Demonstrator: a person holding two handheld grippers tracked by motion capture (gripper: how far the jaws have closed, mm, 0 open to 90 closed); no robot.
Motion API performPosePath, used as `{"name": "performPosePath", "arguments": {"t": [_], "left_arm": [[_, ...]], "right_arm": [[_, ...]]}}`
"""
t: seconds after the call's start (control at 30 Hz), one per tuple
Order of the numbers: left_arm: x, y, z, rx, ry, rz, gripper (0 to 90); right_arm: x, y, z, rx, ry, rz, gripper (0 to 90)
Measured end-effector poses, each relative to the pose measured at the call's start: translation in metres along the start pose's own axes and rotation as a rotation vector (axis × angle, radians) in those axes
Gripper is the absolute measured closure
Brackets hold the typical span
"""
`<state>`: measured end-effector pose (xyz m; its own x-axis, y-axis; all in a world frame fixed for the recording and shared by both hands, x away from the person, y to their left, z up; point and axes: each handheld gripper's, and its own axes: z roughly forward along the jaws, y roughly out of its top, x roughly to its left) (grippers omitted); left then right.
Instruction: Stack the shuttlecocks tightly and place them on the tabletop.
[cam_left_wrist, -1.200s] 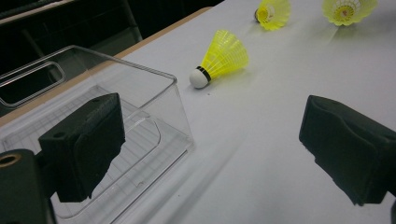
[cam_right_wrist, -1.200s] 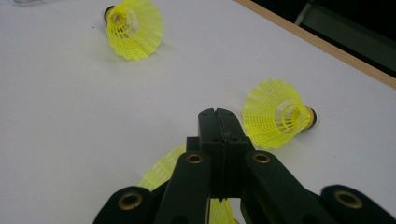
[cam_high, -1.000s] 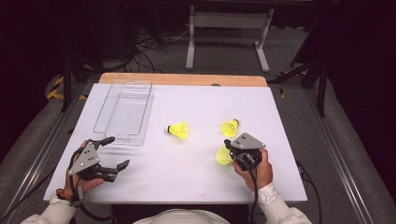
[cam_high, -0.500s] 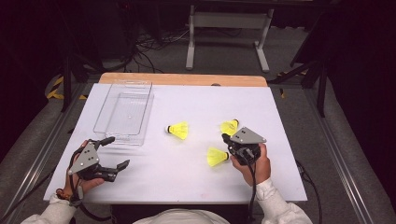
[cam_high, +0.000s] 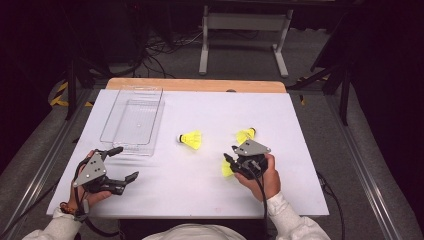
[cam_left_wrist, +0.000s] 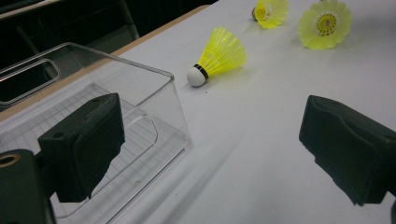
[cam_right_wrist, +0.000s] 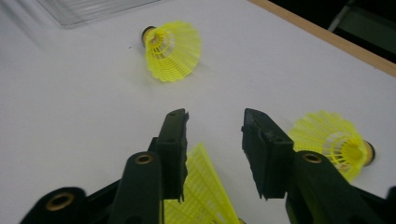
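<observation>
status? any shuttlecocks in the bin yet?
None yet: the clear bin holds nothing. In hand: the right gripper sits over a shuttlecock lying between its parted jaws, not clamped. Left: that one plus the middle shuttlecock and the far shuttlecock on the table. The left gripper is open near the bin.

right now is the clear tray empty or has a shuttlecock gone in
Empty. The clear tray holds nothing; all three yellow shuttlecocks lie outside it on the table.

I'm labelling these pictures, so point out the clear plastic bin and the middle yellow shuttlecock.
Clear plastic bin (cam_high: 114, 118), high view, left rim.
Middle yellow shuttlecock (cam_high: 192, 139), high view, skirt.
</observation>
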<state>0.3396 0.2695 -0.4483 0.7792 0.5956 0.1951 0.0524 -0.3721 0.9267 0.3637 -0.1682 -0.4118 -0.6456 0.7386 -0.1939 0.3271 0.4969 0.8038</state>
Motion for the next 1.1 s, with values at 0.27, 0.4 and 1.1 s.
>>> {"name": "performPosePath", "arguments": {"t": [0.27, 0.4, 1.1], "left_arm": [[0.0, 0.0, -0.001, -0.005, 0.0, -0.001, 7.7], [0.0, 0.0, -0.001, -0.004, -0.001, 0.002, 7.7], [0.001, 0.0, -0.001, -0.01, -0.003, -0.006, 7.7]], "right_arm": [[0.008, -0.007, 0.02, 0.115, 0.011, -0.009, 43.4], [0.005, -0.011, 0.024, 0.141, 0.0, 0.002, 55.9], [-0.009, 0.002, 0.009, 0.022, -0.053, -0.008, 90.0]]}}
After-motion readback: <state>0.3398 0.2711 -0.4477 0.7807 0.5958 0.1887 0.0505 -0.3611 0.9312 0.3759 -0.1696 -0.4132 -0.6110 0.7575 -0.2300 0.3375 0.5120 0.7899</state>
